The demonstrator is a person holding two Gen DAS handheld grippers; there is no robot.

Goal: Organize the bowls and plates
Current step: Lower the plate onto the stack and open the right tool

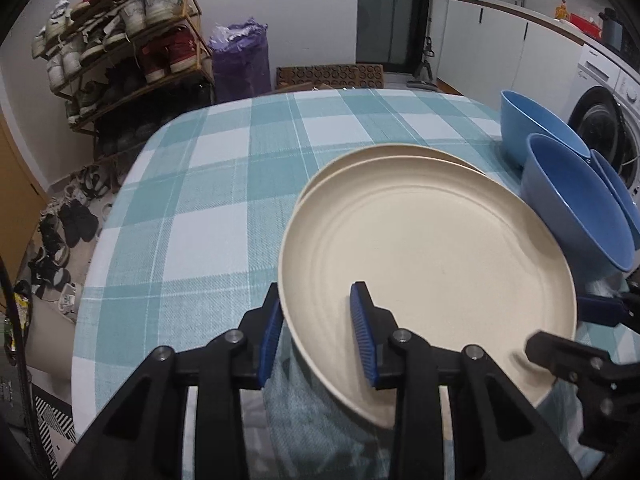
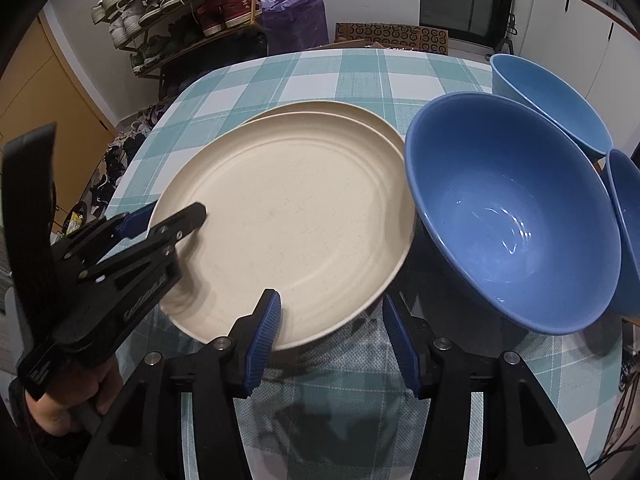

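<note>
The left gripper (image 1: pixel 320 334) straddles the top plate's (image 1: pixel 432 264) rim at its 7 o'clock edge, one pad below, one on the plate face; whether the pads press on the rim I cannot tell. This cream plate lies tilted on a second plate (image 1: pixel 360 156), whose rim peeks out at 11 o'clock, both on the checked cloth (image 1: pixel 192 200). In the right wrist view, the right gripper (image 2: pixel 332 336) hangs spread and empty over the cloth, its left pad just beside the plate's 6 o'clock rim. Three blue bowls sit at 3 o'clock of the plates: a near bowl (image 2: pixel 512 220) touching the plate, a far bowl (image 2: pixel 552 100) behind, a third bowl (image 2: pixel 628 232) at the edge.
</note>
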